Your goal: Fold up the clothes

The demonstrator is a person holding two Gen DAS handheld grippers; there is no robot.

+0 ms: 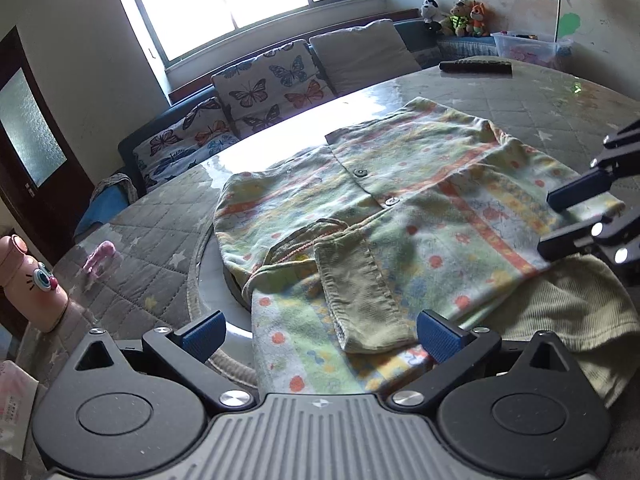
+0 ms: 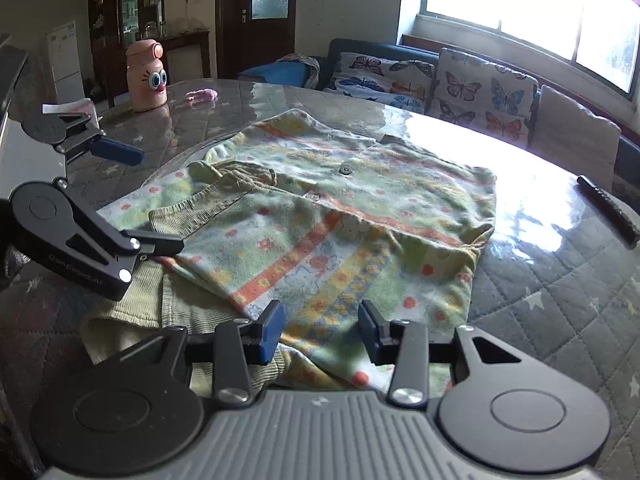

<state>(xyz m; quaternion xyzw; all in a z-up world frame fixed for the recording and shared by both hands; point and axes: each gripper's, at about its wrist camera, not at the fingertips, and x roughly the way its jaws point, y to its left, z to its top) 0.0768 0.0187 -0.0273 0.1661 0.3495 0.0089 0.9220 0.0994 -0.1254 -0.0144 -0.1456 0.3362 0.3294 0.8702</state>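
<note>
Cotton, soft and printed in green, yellow and orange, is what we are working on: a small buttoned garment (image 1: 400, 200) lies spread on the glossy quilted worktop (image 1: 540, 92).

From the left wrist view, our left gripper (image 1: 320, 338) has its jaws wide apart and hold nothing; they straddle the near edge of the garment, where a ribbed green cuff (image 1: 360, 292) lies folded across the body. At the right edge of this view the right gripper (image 1: 576, 220) comes in sideways, jaws parted, with the printed hem between or just under them. We cannot tell whether it touches the cloth. A plain ribbed green piece (image 1: 580, 312) lies under the garment's near corner.

From the right wrist view, the right gripper (image 2: 320, 332) is likewise parted and empty, its tips just over the near hem. The left gripper (image 2: 136, 200) shows at the left, open, beside the cuff (image 2: 192, 212).

We judge the step to be taking the near edge for a fold. To do it well, we should:
- pinch the printed layer only, not the ribbed piece beneath;
- close both sides at matching points;
- lift low and carry the hem evenly towards the buttons (image 2: 346, 169), so the sleeve stays tucked.
</note>
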